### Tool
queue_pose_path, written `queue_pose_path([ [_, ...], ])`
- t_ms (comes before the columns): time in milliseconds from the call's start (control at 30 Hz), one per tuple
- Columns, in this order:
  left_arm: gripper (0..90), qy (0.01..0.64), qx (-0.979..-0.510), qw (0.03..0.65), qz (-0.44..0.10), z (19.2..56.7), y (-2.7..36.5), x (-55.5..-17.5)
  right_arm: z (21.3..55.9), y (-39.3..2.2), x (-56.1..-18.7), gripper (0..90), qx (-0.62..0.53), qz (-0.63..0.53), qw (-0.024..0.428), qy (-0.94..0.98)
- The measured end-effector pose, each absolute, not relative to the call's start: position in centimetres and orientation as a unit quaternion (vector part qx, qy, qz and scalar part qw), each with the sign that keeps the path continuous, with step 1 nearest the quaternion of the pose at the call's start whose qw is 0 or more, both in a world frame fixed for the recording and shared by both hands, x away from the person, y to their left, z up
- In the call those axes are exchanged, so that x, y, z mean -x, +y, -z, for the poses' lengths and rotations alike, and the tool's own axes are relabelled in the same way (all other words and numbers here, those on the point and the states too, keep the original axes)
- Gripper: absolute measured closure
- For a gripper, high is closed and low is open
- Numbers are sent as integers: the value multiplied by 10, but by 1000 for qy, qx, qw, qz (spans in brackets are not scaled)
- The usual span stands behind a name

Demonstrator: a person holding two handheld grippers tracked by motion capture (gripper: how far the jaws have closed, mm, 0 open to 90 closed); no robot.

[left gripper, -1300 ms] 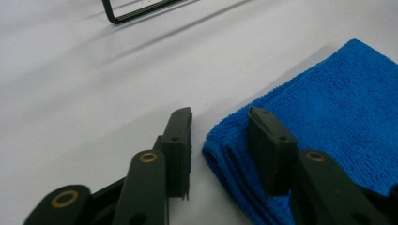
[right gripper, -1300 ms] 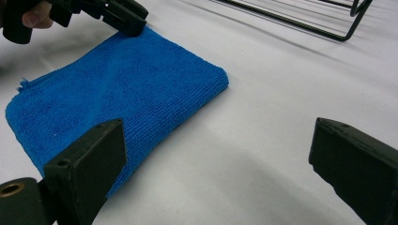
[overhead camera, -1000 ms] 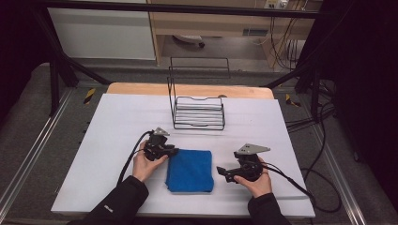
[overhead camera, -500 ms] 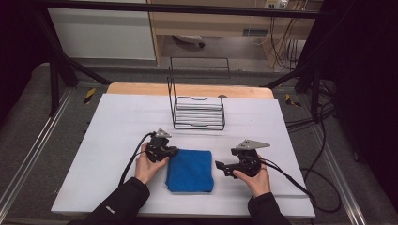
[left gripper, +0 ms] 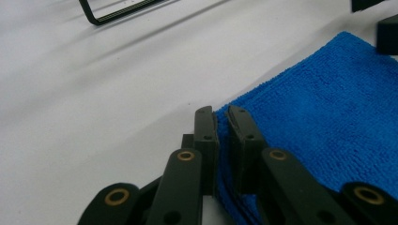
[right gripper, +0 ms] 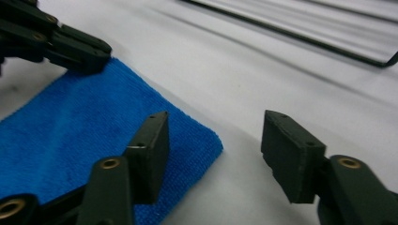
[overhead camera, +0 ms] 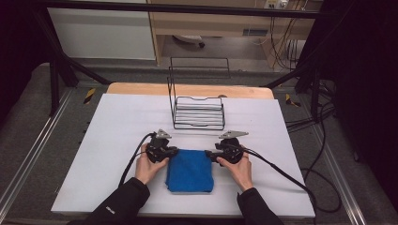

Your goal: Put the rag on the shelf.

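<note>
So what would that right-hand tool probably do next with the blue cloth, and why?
Probably close its fingers on the cloth's corner. The left gripper already pinches one far corner of the blue cloth, while the right gripper stands open, one finger over the other far corner and one on the white table beside it.

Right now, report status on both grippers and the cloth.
Left gripper shut on blue cloth corner. Right gripper open, straddling other corner. Wire rack clear beyond.

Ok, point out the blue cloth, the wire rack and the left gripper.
blue cloth [overhead camera: 190,171]: high view, middle of its folded top face.
wire rack [overhead camera: 198,112]: high view, the low ribbed tray part.
left gripper [left gripper: 221,124]: left gripper view, between the tips pinching the cloth's corner.
</note>
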State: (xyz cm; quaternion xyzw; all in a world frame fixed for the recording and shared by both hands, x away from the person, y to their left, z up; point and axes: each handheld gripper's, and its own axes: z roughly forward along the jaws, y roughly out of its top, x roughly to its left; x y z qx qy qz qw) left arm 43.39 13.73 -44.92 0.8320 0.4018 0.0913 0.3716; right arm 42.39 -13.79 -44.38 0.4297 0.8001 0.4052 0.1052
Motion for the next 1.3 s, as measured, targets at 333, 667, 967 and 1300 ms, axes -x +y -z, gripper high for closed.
queue_pose_path([
  [333, 822, 399, -833, 372, -92, 449, 138, -434, 453, -135, -426, 594, -433, -390, 97, 807],
  [667, 824, 401, -831, 376, -82, 449, 140, -436, 453, -134, -424, 824, -431, -395, 58, 809],
  [967, 846, 406, -825, 386, -68, 445, 145, -435, 447, -135, -422, 869, -432, -411, 59, 801],
  [1300, 848, 392, -813, 422, -82, 427, 151, -421, 433, -140, -415, 869, -417, -438, 70, 793],
])
